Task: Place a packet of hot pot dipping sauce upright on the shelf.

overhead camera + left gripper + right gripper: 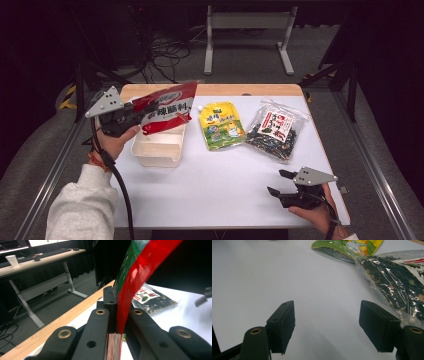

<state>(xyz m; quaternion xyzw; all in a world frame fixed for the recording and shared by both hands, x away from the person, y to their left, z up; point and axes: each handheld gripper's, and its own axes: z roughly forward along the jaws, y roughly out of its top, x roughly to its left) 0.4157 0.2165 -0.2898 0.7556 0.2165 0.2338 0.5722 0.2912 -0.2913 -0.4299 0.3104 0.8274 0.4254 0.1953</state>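
Note:
My left gripper [142, 111] is shut on the edge of a red and white snack bag [169, 107], holding it in the air over a white bin [159, 147]. In the left gripper view the red bag [140, 272] rises from between the closed jaws. A yellow-green pouch [220, 125] lies flat on the white table [215, 185] beside the bin. To its right lies a clear bag of dark seaweed [274, 131], seen close in the right gripper view as the seaweed bag [394, 287]. My right gripper [281, 183] rests open near the front right of the table, nothing between its jaws.
The white bin looks empty inside. The table's wooden far edge [210, 90] and a metal rail frame [365, 150] border the work area. A grey desk frame [247, 35] stands on the floor beyond.

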